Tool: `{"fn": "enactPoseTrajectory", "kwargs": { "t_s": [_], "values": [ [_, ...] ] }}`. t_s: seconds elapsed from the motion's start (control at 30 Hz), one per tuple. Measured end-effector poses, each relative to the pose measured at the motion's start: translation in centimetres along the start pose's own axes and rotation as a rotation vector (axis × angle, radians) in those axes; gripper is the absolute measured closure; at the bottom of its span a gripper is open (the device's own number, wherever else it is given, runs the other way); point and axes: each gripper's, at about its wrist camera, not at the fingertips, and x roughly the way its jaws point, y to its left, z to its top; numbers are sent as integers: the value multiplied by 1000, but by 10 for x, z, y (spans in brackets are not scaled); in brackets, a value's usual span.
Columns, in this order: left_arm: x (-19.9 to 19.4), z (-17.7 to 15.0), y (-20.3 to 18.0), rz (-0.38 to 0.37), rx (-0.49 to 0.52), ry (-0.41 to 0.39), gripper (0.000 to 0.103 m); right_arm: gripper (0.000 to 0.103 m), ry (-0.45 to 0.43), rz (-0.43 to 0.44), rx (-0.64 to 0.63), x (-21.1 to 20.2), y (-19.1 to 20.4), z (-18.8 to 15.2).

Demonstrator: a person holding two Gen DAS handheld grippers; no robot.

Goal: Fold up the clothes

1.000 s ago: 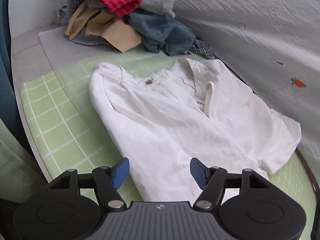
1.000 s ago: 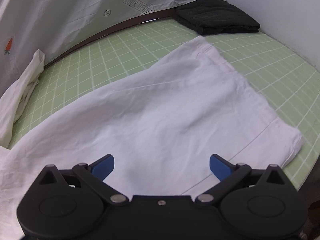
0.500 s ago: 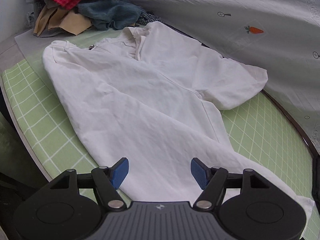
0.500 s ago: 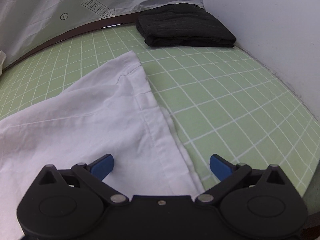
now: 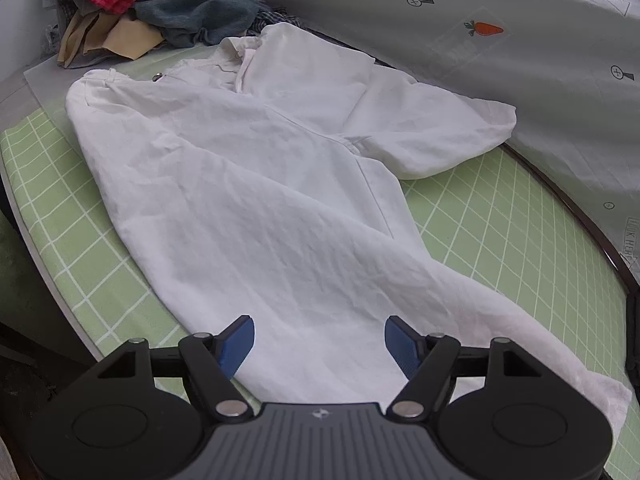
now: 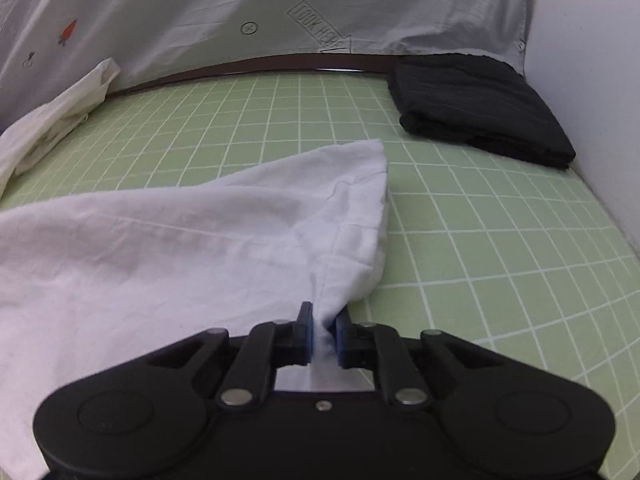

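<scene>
the white shirt (image 5: pixel 256 184) lies spread on the green grid mat (image 5: pixel 520 240), its collar at the far end from the left gripper (image 5: pixel 319 338) and its hem nearest both tools. the left gripper hangs above the near hem with its blue pads (image 5: pixel 239 336) set wide apart, cloth below the gap but nothing pinched between them. the right gripper (image 6: pixel 322 334) has its jaws closing on the hem corner: a bunched fold of white cloth sits squeezed between the two blue pads (image 6: pixel 306 332), and the fabric rises in a ridge straight ahead of them. ahead and to the right of the right gripper, a folded black garment (image 6: pixel 476 108) rests on the mat against the wall. beyond the mat, ahead of both tools, hangs a grey sheet printed with carrots (image 5: pixel 480 12). far ahead and to the left of the left gripper sits a heap of unfolded clothes (image 5: pixel 152 4), red checked cloth on top.
</scene>
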Motion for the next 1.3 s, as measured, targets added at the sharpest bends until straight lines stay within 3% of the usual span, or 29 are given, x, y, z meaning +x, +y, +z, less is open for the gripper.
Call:
{"fn": "enactPoseTrajectory", "kwargs": {
  "t_s": [0.23, 0.37, 0.6, 0.83, 0.93, 1.03, 1.1, 1.13, 1.17, 1.2, 1.23, 1.3],
  "values": [
    [20, 35, -19, -16, 21, 4, 29, 89, 63, -2, 146, -18, -22, -15],
    [45, 59, -32, -17, 46, 51, 29, 55, 93, -54, 219, -13, -26, -7],
    [88, 96, -50, -3, 66, 118, 27, 33, 26, -70, 273, 13, -23, 35],
    [142, 119, -62, 10, 14, 207, 27, 32, 19, -127, 399, 61, -31, 71],
    [156, 122, -73, 42, 57, 248, 22, 32, 29, -146, 405, 68, -32, 77],
    [162, 121, -82, 72, 111, 257, 21, 37, 26, -132, 359, 70, -31, 77],
    [161, 119, -85, 97, 110, 249, 26, 56, 24, -125, 361, 72, -31, 75],
    [159, 119, -85, 122, 106, 239, 42, 65, 15, -130, 369, 70, -32, 74],
    [158, 119, -86, 148, 101, 230, 49, 76, 7, -134, 376, 69, -32, 74],
    [156, 119, -84, 158, 86, 223, 63, 92, -5, -136, 378, 66, -32, 74],
    [155, 121, -81, 142, 54, 219, 75, 97, -19, -135, 376, 62, -33, 74],
    [153, 125, -70, 86, -32, 221, 88, 98, -48, -132, 371, 55, -33, 74]
  ]
}}
